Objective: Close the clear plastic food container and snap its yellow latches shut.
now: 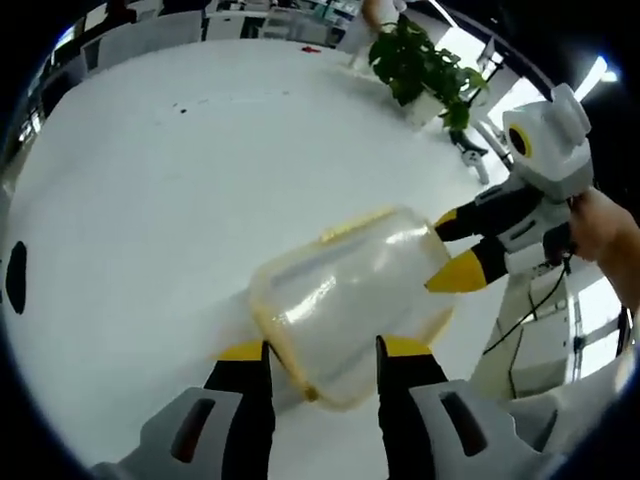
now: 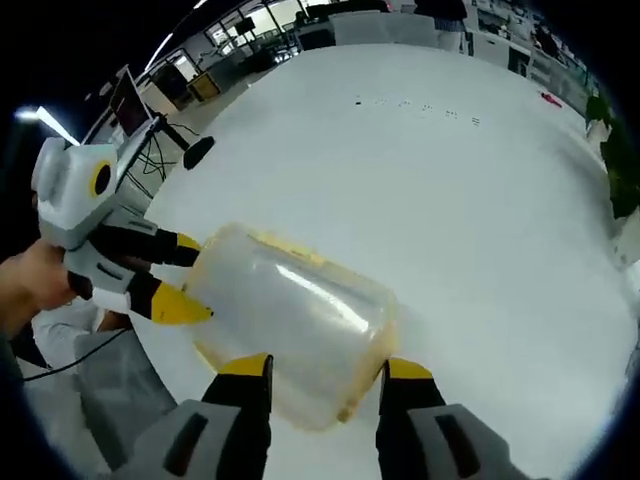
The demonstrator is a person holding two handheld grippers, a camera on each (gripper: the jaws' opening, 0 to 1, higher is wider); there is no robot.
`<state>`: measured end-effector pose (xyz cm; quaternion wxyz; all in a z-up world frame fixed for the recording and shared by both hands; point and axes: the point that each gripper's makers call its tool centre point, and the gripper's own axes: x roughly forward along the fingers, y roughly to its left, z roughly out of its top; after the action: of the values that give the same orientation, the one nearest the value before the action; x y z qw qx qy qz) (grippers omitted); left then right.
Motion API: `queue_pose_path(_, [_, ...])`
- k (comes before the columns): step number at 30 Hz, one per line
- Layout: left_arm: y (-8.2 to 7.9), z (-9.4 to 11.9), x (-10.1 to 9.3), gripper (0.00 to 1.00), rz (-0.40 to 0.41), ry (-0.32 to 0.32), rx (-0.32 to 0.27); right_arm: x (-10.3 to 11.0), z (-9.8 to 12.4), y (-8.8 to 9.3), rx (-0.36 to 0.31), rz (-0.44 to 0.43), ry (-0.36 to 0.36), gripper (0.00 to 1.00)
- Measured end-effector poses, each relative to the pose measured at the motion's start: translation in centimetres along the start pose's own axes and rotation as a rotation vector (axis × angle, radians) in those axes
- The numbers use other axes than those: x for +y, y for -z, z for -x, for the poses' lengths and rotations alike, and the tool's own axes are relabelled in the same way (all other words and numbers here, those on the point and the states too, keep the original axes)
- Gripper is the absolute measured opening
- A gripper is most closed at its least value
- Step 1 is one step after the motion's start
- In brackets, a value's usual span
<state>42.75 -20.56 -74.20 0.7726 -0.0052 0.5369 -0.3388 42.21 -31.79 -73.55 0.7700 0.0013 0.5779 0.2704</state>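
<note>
Both tongs, left and right, straddle opposite container ends, jaws apart; press each latch squarely.

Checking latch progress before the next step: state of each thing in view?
container: lid on, lying on white table
yellow latches: cannot tell if snapped
left gripper: open, fingers straddle container's end
right gripper: open, fingers straddle opposite end
potted plant: upright
</note>
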Motion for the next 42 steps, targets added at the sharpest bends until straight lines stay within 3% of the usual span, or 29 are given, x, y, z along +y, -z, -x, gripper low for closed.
queue_pose_path(5, [-0.4, 0.0, 0.1, 0.41, -0.025, 0.031, -0.018, -0.1, 0.2, 0.2, -0.032, -0.001, -0.026, 0.42])
queue_pose_path(7, [-0.2, 0.2, 0.1, 0.40, -0.040, 0.052, -0.007, -0.3, 0.6, 0.8, -0.007, 0.042, -0.037, 0.41])
queue_pose_path(10, [0.1, 1.0, 1.0, 0.52, -0.189, 0.018, -0.009, -0.6, 1.8, -0.6, -0.081, 0.087, -0.045, 0.43])
queue_pose_path(12, [0.5, 1.7, 1.4, 0.56, -0.219, 0.009, 0.004, -0.9, 2.6, -1.0, -0.096, 0.205, -0.056, 0.34])
queue_pose_path(16, [-0.8, 4.0, 2.4, 0.51, -0.502, -0.035, -0.057, -2.0, 4.0, -1.3, -0.120, 0.441, -0.044, 0.35])
queue_pose_path(20, [-1.8, 4.8, 0.9, 0.52, -0.595, 0.025, -0.108, -0.2, 4.6, -1.4, -0.137, 0.664, -0.105, 0.32])
queue_pose_path(24, [-3.2, 5.1, -1.7, 0.49, -0.663, 0.093, -0.165, 2.9, 4.6, -1.7, -0.169, 0.764, -0.186, 0.33])
queue_pose_path(27, [-3.7, 4.8, -2.9, 0.42, -0.770, 0.107, -0.172, 3.9, 4.4, -2.0, -0.188, 0.855, -0.184, 0.29])
queue_pose_path(28, [-3.7, 4.6, -3.9, 0.38, -0.776, 0.152, -0.186, 4.0, 4.2, -1.9, -0.178, 0.880, -0.179, 0.28])
queue_pose_path(30, [-3.7, 4.0, -5.1, 0.30, -0.742, 0.203, -0.198, 4.5, 3.7, -1.7, -0.162, 0.889, -0.193, 0.27])
queue_pose_path(34, [-3.7, 2.6, -5.8, 0.25, -0.822, 0.191, -0.178, 4.8, 2.9, -2.0, -0.140, 0.953, -0.190, 0.25])
queue_pose_path(42, [-3.2, 0.5, -6.5, 0.21, -0.940, 0.196, -0.112, 5.0, 0.9, -3.0, -0.102, 0.983, -0.193, 0.22])
